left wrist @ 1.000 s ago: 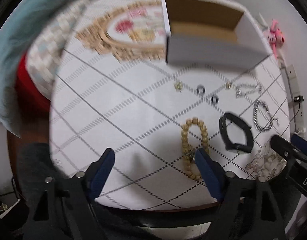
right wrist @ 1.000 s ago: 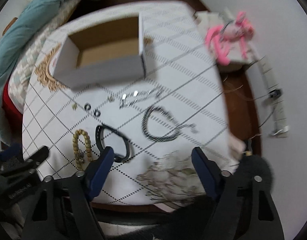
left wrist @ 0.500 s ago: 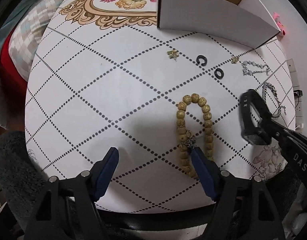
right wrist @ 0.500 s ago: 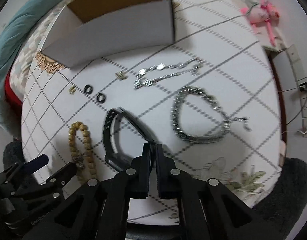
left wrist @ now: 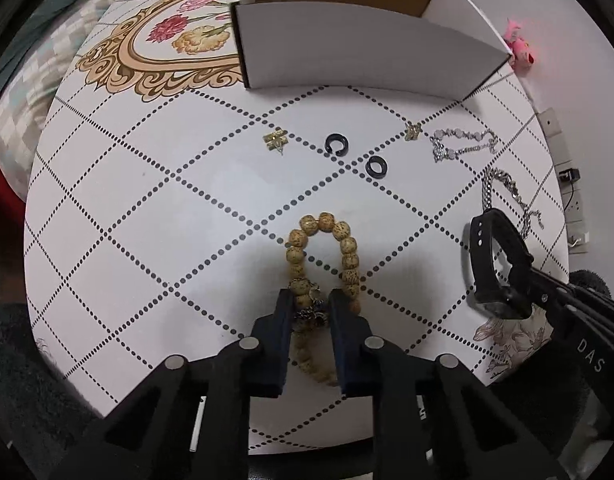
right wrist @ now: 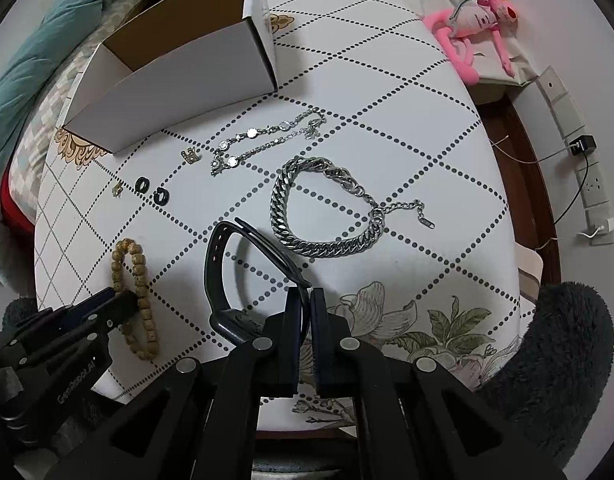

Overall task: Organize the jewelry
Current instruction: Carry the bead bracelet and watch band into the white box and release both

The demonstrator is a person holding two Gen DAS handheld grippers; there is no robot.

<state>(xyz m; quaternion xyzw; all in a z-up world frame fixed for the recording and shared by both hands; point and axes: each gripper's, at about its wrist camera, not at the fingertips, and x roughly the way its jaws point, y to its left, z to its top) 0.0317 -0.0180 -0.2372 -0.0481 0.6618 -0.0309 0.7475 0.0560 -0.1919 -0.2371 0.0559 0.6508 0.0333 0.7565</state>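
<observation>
My left gripper [left wrist: 309, 304] is shut on the near part of the tan wooden bead bracelet [left wrist: 349, 246], which lies on the white tablecloth; the bracelet also shows in the right wrist view [right wrist: 135, 268]. My right gripper [right wrist: 305, 300] is shut on the black wristband [right wrist: 215, 264], which also shows in the left wrist view [left wrist: 483, 264]. An open white cardboard box [left wrist: 363, 56] stands at the far side, also in the right wrist view [right wrist: 179, 80]. A heavy silver chain bracelet [right wrist: 319, 246], a thin crystal bracelet [right wrist: 263, 140], two black rings [left wrist: 337, 144] and small gold earrings [left wrist: 275, 140] lie between.
The round table [left wrist: 107, 208] has a dotted diamond cloth with a floral pattern. A pink plush toy [right wrist: 475, 20] and a power strip [right wrist: 579, 148] lie off the table's right side. A teal blanket [right wrist: 35, 60] lies at the left.
My left gripper has closed from wide open onto the bead bracelet. My right gripper stays shut on the black wristband and has shifted a little.
</observation>
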